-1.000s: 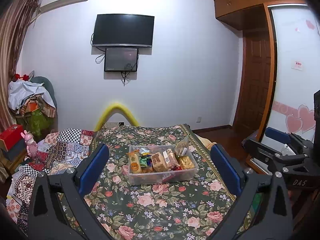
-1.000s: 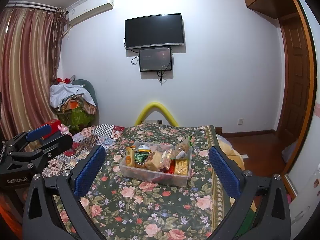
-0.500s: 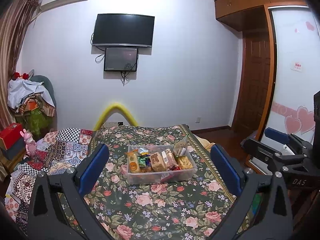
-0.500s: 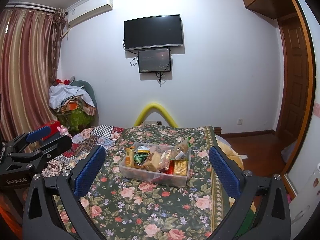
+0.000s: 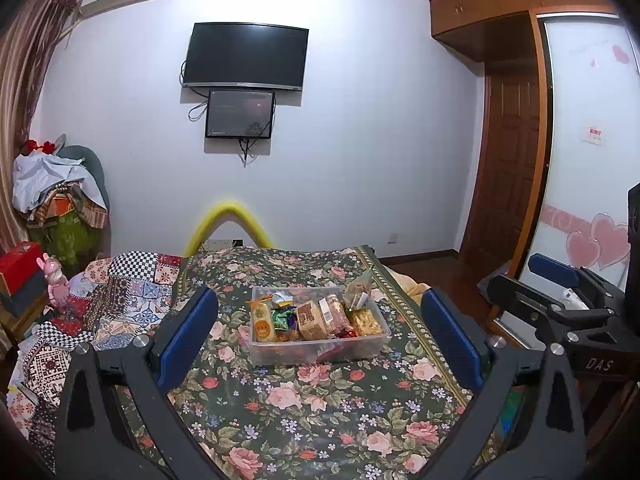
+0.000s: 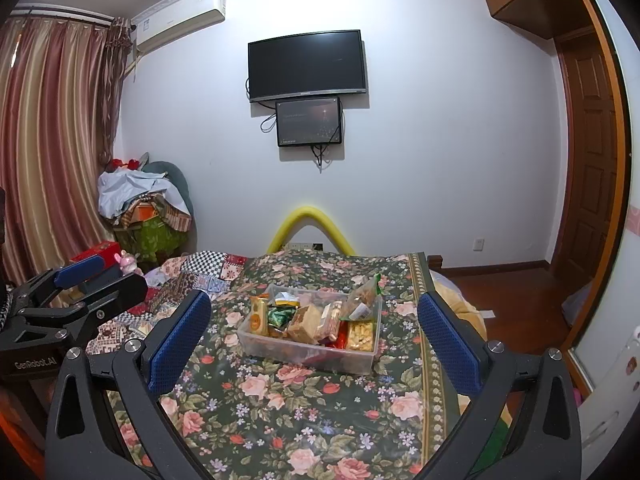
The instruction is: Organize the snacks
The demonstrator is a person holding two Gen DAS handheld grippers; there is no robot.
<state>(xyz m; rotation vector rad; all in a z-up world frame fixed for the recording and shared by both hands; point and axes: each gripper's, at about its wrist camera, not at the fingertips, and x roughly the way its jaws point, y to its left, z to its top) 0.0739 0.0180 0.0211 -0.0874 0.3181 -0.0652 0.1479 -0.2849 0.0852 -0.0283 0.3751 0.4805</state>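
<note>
From your left wrist camera, your left gripper (image 5: 320, 332) hangs above the floral cloth (image 5: 304, 412) with its blue pads spread wide and nothing between them. The clear bin (image 5: 320, 350) sits on the cloth ahead, framed by the pads but well apart from them, packed with snacks (image 5: 316, 318); a green pouch (image 5: 357, 292) leans at its far right corner. Your right gripper (image 5: 560, 292) shows at the right edge. From your right wrist camera, your right gripper (image 6: 314, 332) also stands wide apart and empty, the bin (image 6: 308, 354) lying ahead between its pads, angled slightly. Your left gripper (image 6: 86, 280) shows at the left edge, over the patchwork quilt (image 6: 192, 280). A TV (image 6: 307, 64) hangs on the far wall.
</note>
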